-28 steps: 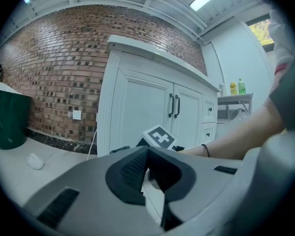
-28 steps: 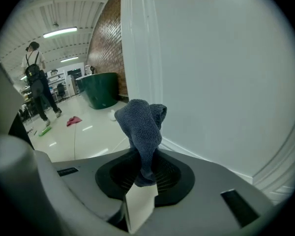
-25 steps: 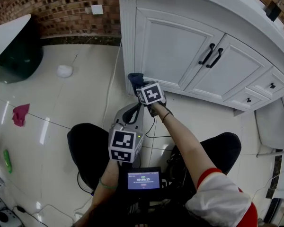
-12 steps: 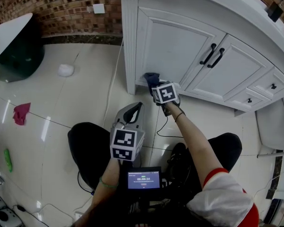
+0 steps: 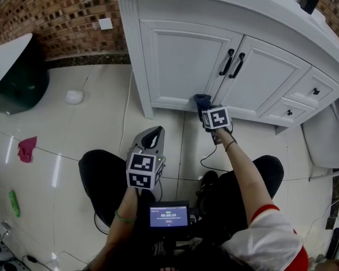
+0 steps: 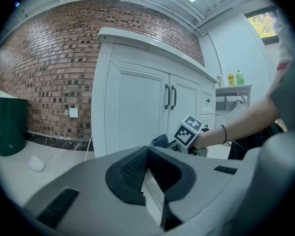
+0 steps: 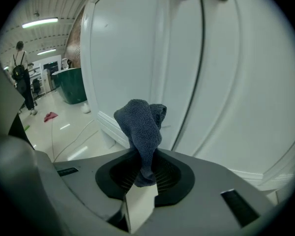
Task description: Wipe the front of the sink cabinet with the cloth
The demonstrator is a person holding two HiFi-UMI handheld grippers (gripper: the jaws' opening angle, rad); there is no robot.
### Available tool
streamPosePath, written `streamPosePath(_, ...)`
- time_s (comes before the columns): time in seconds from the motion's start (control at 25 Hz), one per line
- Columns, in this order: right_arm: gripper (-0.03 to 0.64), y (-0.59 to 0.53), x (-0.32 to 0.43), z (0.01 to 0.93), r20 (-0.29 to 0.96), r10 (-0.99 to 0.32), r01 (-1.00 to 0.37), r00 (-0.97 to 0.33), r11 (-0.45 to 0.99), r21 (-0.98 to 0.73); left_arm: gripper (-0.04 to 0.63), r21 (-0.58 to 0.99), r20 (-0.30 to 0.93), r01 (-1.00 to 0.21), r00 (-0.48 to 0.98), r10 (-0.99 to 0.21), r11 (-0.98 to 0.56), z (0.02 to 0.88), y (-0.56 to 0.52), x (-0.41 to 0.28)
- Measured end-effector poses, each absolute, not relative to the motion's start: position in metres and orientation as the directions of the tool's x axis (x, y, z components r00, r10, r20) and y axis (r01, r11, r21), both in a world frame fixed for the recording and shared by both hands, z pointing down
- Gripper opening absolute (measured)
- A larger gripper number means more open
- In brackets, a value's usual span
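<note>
the right gripper [image 5: 207, 108] had its fingers clamped on the dark cloth [image 5: 202, 100], with a bunched wad sticking out past the tips, probably so that fabric rather than plastic met the white paint. that wad sat against the bottom rail of the sink cabinet [image 5: 186, 61], right below the seam between its two handled doors. in the right gripper view the cloth [image 7: 141, 127] stood up from the closed fingers, just short of the door panel. the left gripper [image 5: 151, 134] hung well back from the cabinet, fingers together on nothing, seemingly kept out of the way. since a second earlier the cloth had slid along the rail from the cabinet's left corner post toward its middle, while the left gripper stayed put.
</note>
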State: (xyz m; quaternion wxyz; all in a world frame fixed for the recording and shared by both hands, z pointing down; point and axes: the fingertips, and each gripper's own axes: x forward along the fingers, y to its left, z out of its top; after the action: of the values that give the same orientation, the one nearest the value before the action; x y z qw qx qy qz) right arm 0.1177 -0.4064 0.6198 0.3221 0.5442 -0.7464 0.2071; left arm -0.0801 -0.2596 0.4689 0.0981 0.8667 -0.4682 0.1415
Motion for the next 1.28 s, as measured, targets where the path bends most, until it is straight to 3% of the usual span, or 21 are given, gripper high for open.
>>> streamPosePath(0.24, 0.066, -0.392, 0.16, 0.576, 0.658, -0.717, -0.947, -0.229, 0.321, 0.021, 0.037, 0.017, 0.292, -0.816, 0.557, -0.778, -0.578, 0.44, -0.259, -0.052)
streamPosePath(0.72, 0.066, -0.381, 0.266, 0.389, 0.441, -0.876, -0.949, -0.196, 0.282, 0.139, 0.037, -0.026, 0.158, -0.764, 0.634, -0.757, -0.645, 0.357, -0.267, 0.021)
streamPosePath(1.04, 0.066, -0.369, 0.263, 0.287, 0.247, -0.936, -0.948, -0.251, 0.289, 0.133, 0.037, -0.028, 0.156, -0.721, 0.681, -0.716, -0.692, 0.349, -0.245, 0.073)
streamPosePath(1.28, 0.066, -0.375, 0.239, 0.268, 0.248, -0.924, -0.92, -0.29, 0.34, 0.193, 0.037, -0.056, 0.202, -0.699, 0.692, -0.693, -0.713, 0.358, -0.23, 0.083)
